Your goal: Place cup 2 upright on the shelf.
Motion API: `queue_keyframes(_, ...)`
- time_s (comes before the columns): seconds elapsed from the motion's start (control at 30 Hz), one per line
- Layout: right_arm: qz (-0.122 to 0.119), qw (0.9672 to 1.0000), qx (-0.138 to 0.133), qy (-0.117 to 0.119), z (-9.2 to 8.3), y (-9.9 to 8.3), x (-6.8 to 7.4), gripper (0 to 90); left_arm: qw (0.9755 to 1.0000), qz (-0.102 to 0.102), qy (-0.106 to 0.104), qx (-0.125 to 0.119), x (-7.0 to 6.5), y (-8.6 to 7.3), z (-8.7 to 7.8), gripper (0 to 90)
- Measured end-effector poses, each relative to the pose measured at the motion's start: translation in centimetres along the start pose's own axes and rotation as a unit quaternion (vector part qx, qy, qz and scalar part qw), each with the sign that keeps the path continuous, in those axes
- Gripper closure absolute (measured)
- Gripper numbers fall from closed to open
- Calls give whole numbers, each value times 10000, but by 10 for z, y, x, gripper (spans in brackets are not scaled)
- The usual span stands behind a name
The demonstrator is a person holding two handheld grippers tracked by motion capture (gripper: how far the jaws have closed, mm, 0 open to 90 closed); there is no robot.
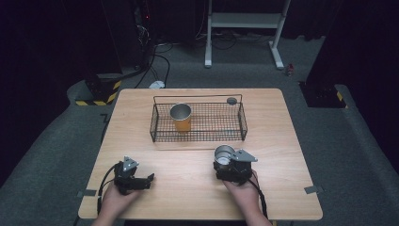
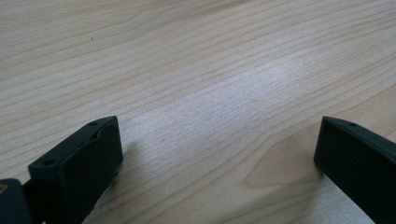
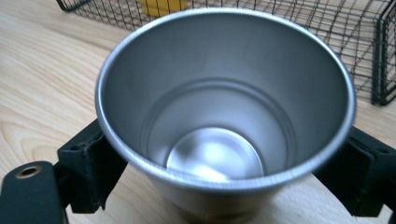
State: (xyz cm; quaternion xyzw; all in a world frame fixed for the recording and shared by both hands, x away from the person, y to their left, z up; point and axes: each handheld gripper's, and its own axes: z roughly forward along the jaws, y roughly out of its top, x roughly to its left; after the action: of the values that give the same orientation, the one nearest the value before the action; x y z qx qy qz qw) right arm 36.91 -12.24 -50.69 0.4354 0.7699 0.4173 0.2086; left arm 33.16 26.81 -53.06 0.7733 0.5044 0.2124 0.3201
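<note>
Steel cup (image 3: 224,116), plain silver metal, tapered, with a rolled rim, sat upright between the two black jaws of my right gripper (image 3: 224,182), one jaw pressed to each side of its wall, so that gripper was clamped on it. From the high view the same cup (image 1: 224,154) stood on the pale wooden table (image 1: 188,188), just in front of the near wall of the black wire mesh basket (image 1: 197,136) and outside it, with my right gripper (image 1: 226,162) right behind it and my right hand (image 1: 242,190) on the grip. Its inside was bare and shiny down to the round bottom. Inside the basket, toward its left end, stood a second cup with an orange body and a silver metal rim (image 1: 181,117), upright, apart from the wire walls as far as I could tell. A small dark round disc (image 1: 231,100) lay by the basket's far right corner; whether it rested on the rim or on the table behind I could not tell. My left gripper (image 1: 148,181) lay low on the table near its front left edge, held in my left hand (image 1: 115,200), well apart from both cups and the basket. In the left gripper view its two black jaws (image 2: 219,154) stood wide apart over bare wood grain, with nothing between them.
</note>
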Motion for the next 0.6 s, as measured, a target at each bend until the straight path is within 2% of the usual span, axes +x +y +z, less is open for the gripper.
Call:
queue_keyframes(0.17, -14, 10000, -71, -30, 4, 5, 4, 102, 10000, 29, -14, 15, 0, 2, 2, 2)
queue_keyframes(0.4, 118, 9998, -127, -23, 5, 5, 3, 110, 10000, 26, -37, 10, -2, 4, 4, 2)
queue_keyframes(0.57, 117, 9998, -161, 43, 5, 2, 2, 137, 10000, 50, -29, 2, -1, 4, 4, 1)
queue_keyframes(0.6, 38, 9999, -160, 36, 5, 2, 2, 144, 10000, 29, -29, -12, -2, 4, 4, 2)
